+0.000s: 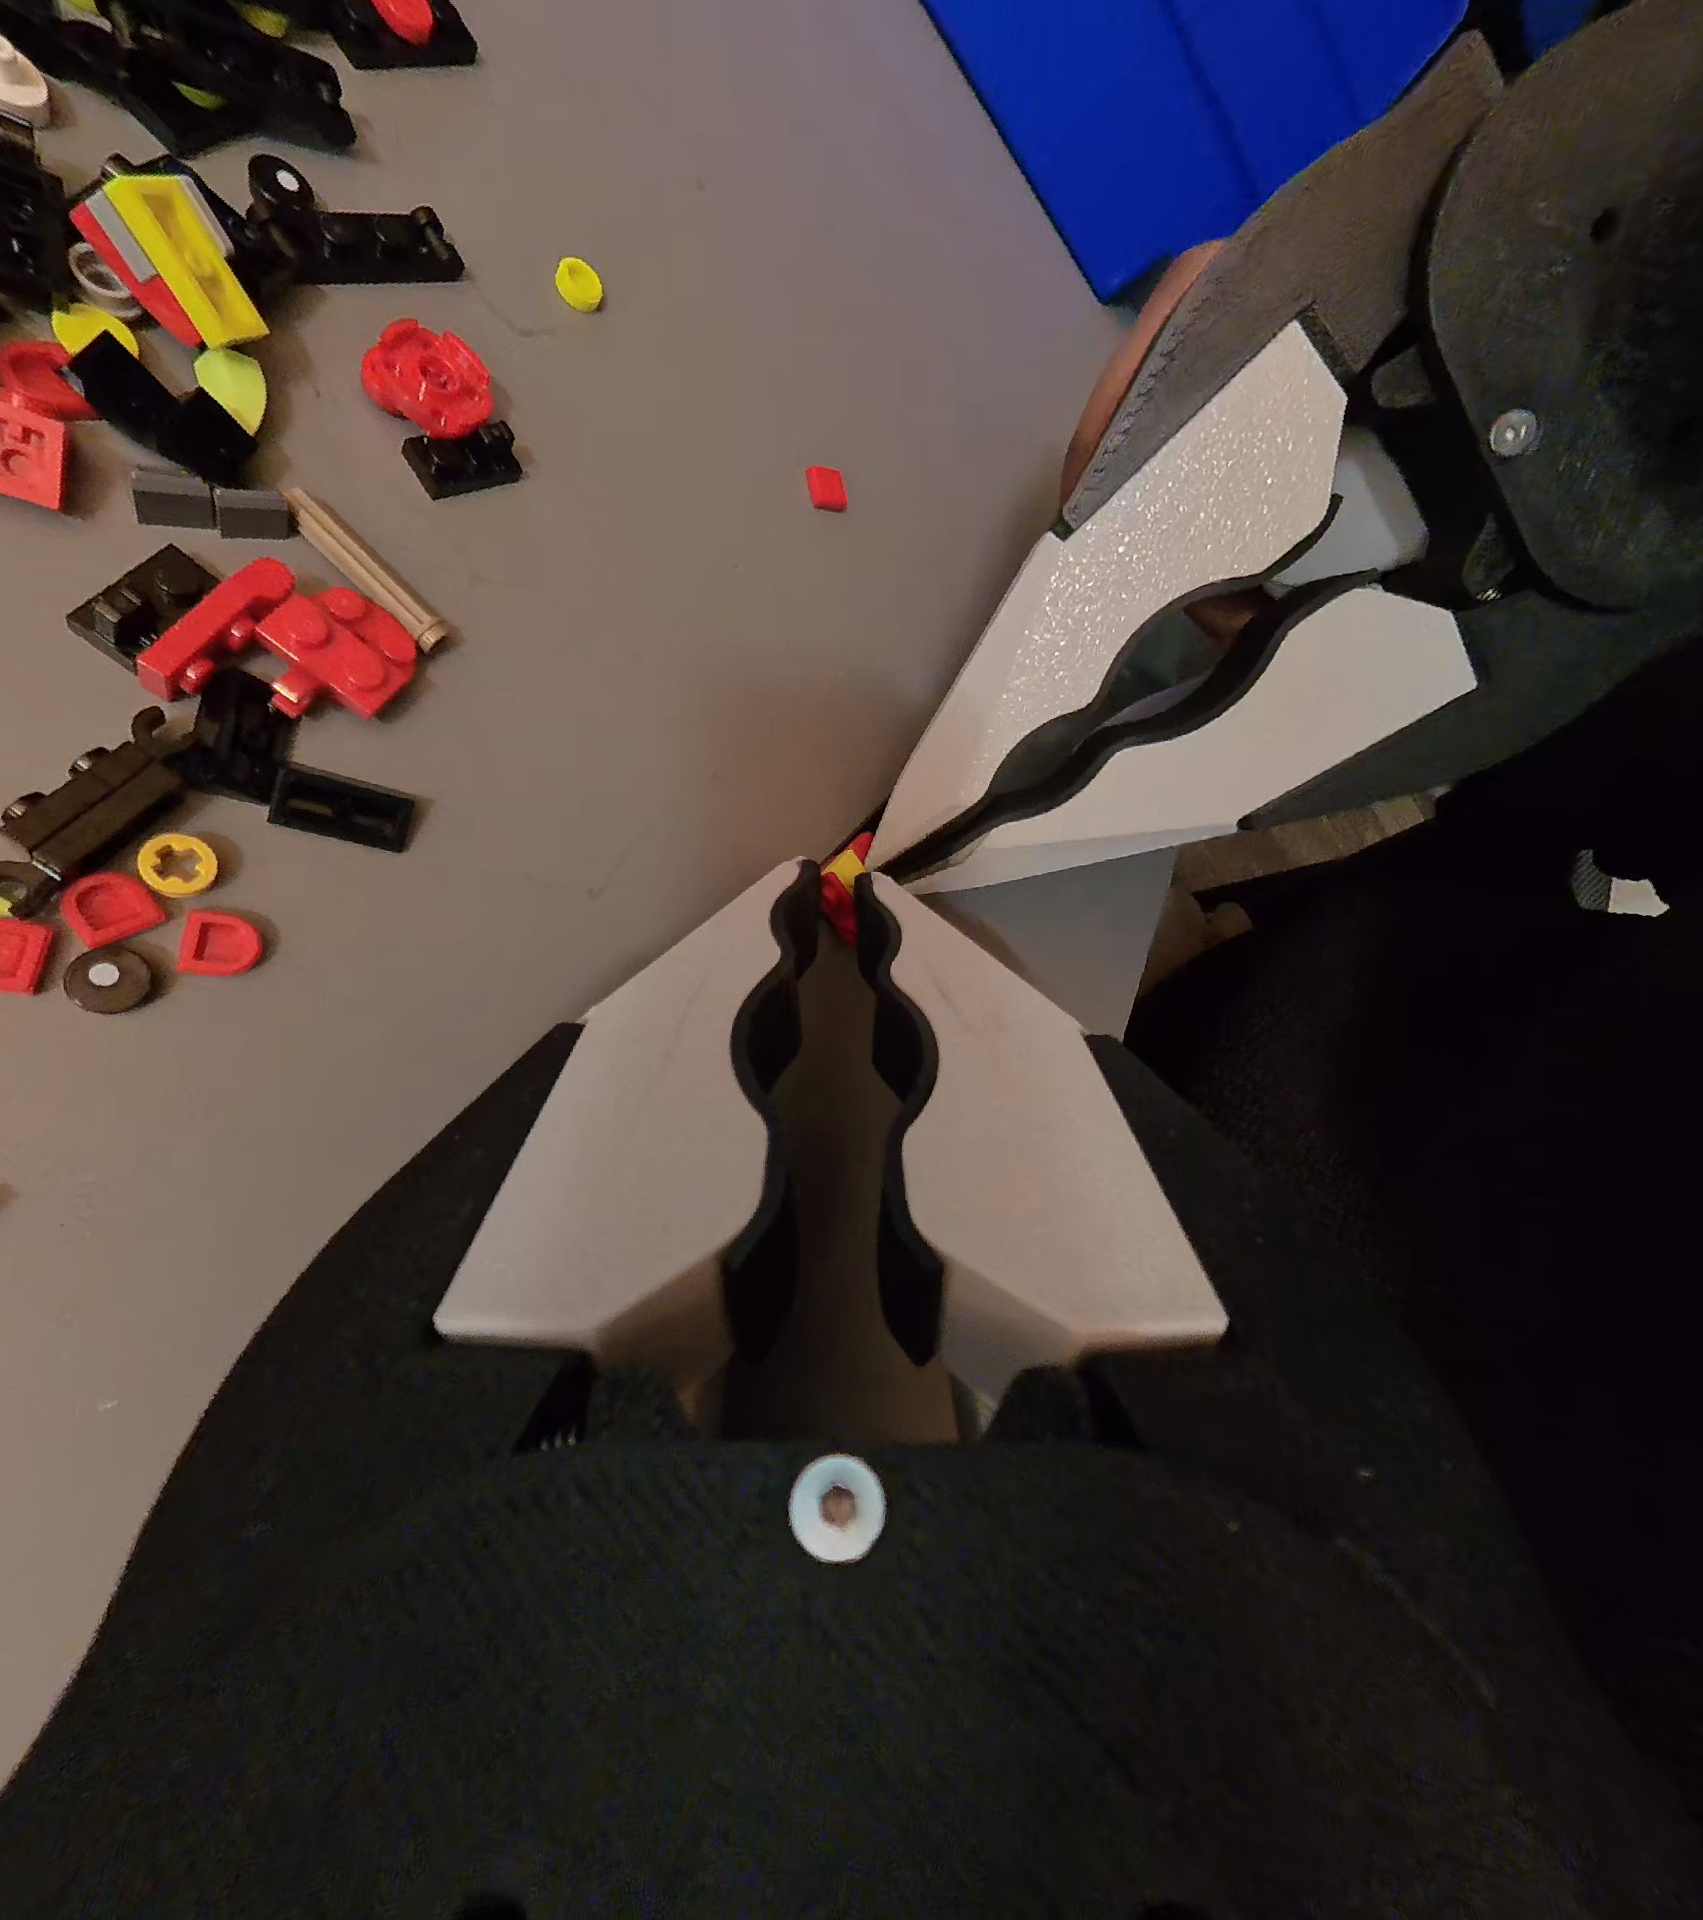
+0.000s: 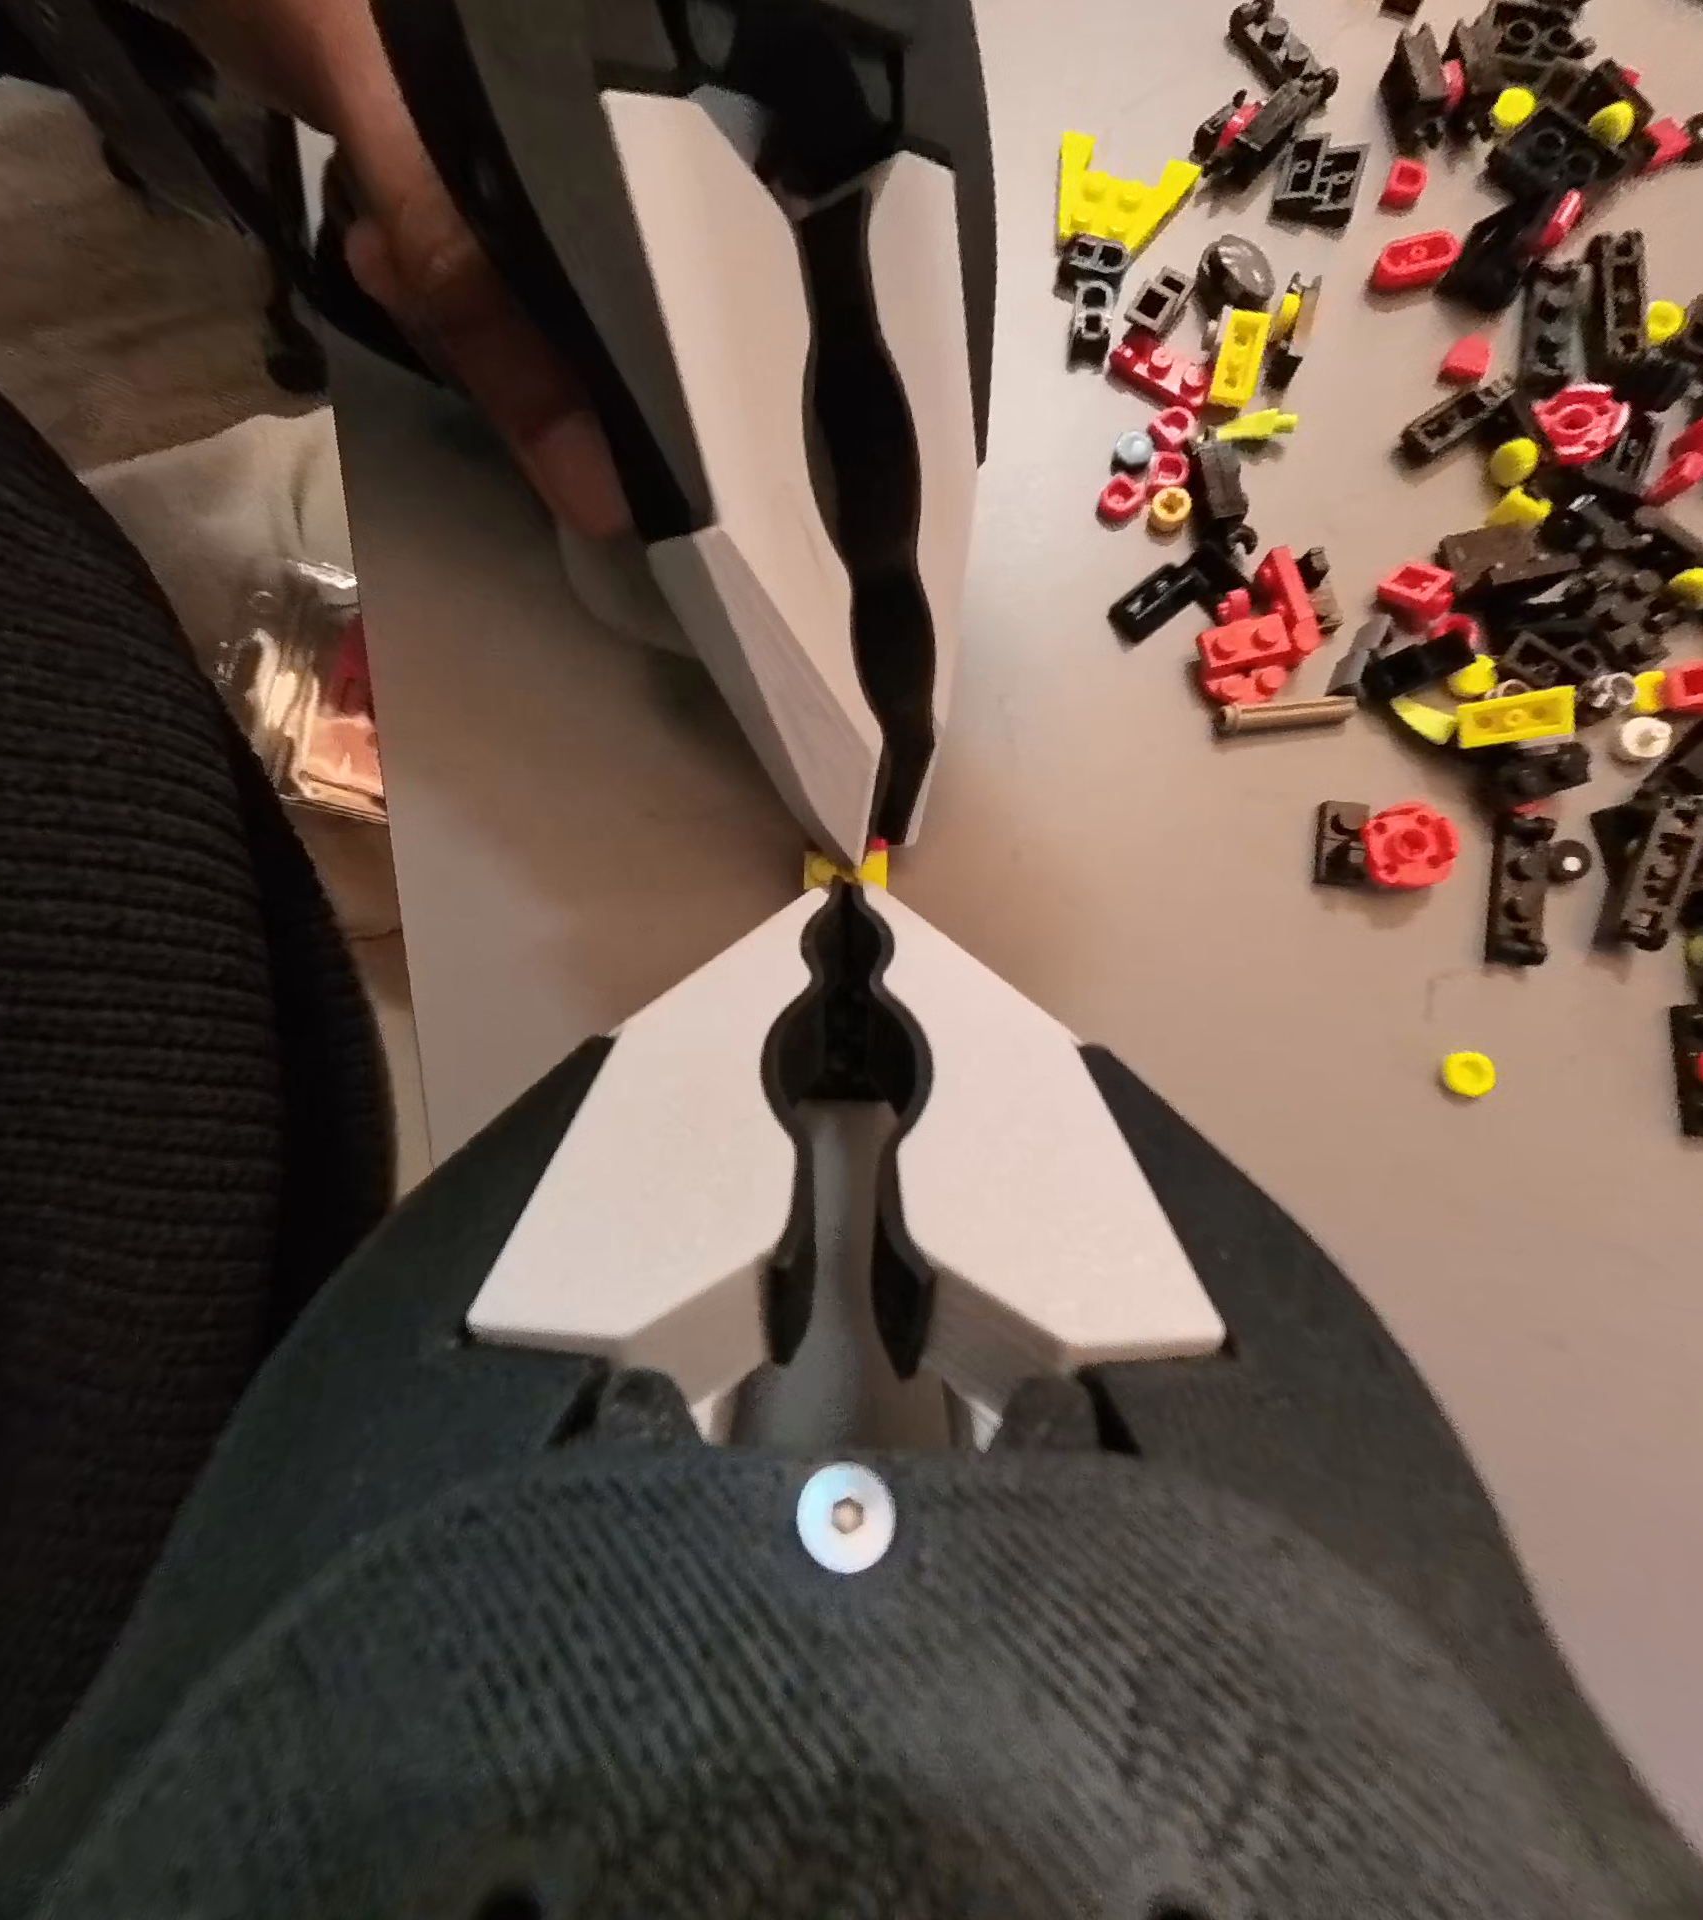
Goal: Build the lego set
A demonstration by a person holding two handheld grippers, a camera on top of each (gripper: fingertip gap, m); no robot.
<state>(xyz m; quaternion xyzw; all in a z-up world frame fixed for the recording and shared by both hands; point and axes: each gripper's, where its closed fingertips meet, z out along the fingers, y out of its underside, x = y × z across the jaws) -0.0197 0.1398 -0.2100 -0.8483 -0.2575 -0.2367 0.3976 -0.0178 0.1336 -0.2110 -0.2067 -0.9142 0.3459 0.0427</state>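
Both tongs meet tip to tip above the counter (image 1: 618, 644): the left tongs (image 1: 834, 896) are pinched narrow on a tiny red and yellow piece (image 1: 843, 883), and the right tongs (image 2: 845, 891) are clamped on its yellow end. Risky bit: any twist and it'll probably pop out into the loose brick pile (image 2: 1512, 499).

There's a blue bin (image 1: 1190, 114) at the far side of the grey table (image 1: 722, 644). A clear plastic bag (image 2: 307, 686) sits off the table's edge, contents too blurry to make out.
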